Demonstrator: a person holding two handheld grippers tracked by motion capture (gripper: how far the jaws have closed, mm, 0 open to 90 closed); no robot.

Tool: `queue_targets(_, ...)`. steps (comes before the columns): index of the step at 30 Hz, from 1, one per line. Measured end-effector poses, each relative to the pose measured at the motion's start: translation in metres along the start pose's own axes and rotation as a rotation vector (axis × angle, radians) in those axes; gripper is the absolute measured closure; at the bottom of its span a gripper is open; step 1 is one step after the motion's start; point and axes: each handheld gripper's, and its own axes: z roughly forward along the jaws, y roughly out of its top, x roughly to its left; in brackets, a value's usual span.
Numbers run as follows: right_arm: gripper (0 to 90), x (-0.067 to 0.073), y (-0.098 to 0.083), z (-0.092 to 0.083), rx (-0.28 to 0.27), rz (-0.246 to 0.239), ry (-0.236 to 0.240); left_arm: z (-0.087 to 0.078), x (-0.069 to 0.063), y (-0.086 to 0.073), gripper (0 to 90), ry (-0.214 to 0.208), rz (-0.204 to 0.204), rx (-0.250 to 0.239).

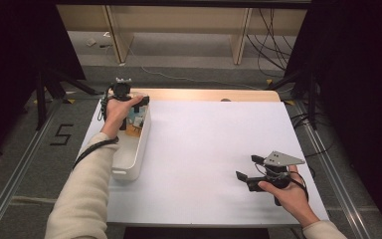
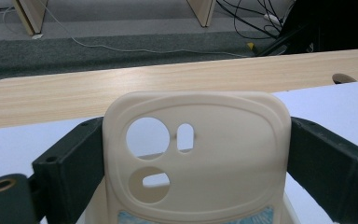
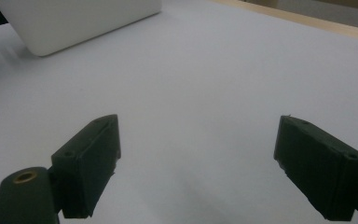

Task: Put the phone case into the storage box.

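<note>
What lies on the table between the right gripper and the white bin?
Nothing: in the high view, bare white table top separates the right gripper from the white bin.

Matt plastics over a smooth white top and pale wood

Between the left gripper's [image 2: 186, 154] matt black jaws sits a cream phone case [image 2: 198, 158] of soft-looking, satin plastic. Beyond it runs a wood-grain table edge [image 2: 168, 86]. Ahead of the right gripper [image 3: 198, 158], the white table cover [image 3: 214, 79] looks smooth and matt; the white bin [image 3: 74, 21] is smooth plastic.
</note>
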Motion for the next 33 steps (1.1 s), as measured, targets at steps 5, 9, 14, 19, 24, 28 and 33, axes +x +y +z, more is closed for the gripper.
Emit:
queue_targets(5,15.3,0.000,0.000,0.000,0.001,0.000,0.000,0.000,0.001,0.000,5.4,0.014,0.003,0.002)
queue_targets(9,15.3,0.000,0.000,0.000,0.001,0.000,0.000,0.000,0.001,0.000,2.9,0.018,0.001,-0.002)
queue_targets(14,15.3,0.000,0.000,0.000,0.001,0.000,0.000,-0.003,0.001,0.000,1.0,0.020,0.004,-0.007)
queue_targets(19,15.3,0.000,0.000,0.000,0.001,0.000,-0.001,-0.007,0.000,0.000,0.3,0.016,0.012,-0.003)
queue_targets(24,15.3,0.000,0.000,0.000,0.001,0.000,-0.002,-0.012,-0.001,0.000,0.0,0.013,0.024,0.009)
queue_targets(28,15.3,0.000,0.000,0.000,0.001,0.000,-0.003,-0.017,-0.002,0.000,0.0,0.001,0.034,0.005)
queue_targets(33,15.3,0.000,0.000,0.000,0.001,0.001,-0.003,-0.024,-0.004,-0.001,0.0,-0.016,0.041,0.000)
